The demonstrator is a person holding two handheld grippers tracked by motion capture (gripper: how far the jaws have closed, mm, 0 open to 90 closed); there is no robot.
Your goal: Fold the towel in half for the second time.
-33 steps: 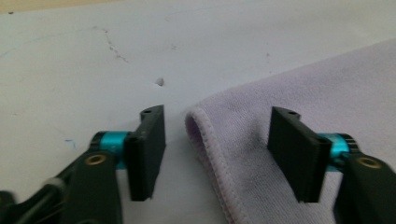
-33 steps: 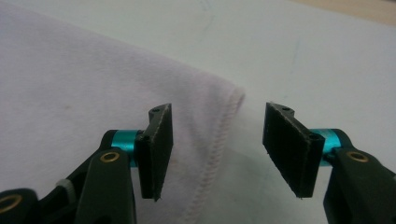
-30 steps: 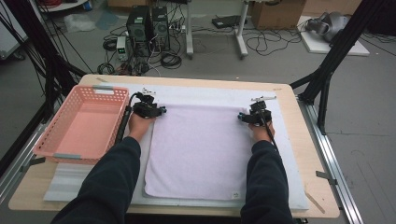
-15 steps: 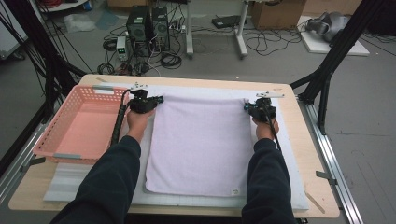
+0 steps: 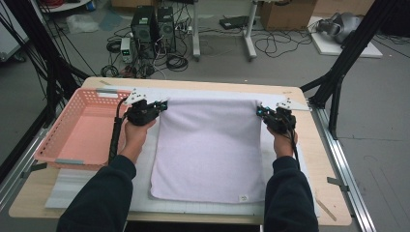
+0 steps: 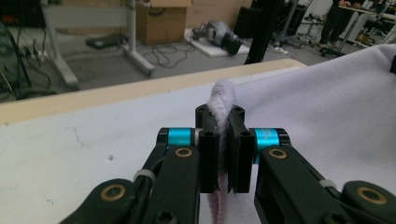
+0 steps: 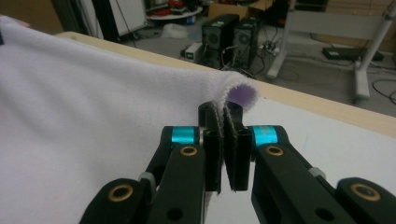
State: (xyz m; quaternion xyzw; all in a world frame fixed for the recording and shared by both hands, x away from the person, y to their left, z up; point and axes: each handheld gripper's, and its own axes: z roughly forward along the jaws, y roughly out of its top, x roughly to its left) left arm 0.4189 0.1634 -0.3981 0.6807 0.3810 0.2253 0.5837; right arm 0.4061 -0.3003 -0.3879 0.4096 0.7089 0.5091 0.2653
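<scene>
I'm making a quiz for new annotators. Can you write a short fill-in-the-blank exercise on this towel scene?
1. Each gripper's jaws are shut on a far ____ of the lavender towel.
2. The basket beside the left gripper is ____ in colour.
3. The small white tag sits at the towel's near ____ corner, on the right gripper's side.
4. The towel lies on a ____ mat over the wooden table.

Missing words: corner; pink; right; white

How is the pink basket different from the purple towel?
The pink basket is a stiff tray with raised lattice walls; the purple towel is soft cloth lying flat. The basket sits free at the table's left, while the towel's far corners are pinched by the left gripper and right gripper. Both rest on the white mat.
</scene>
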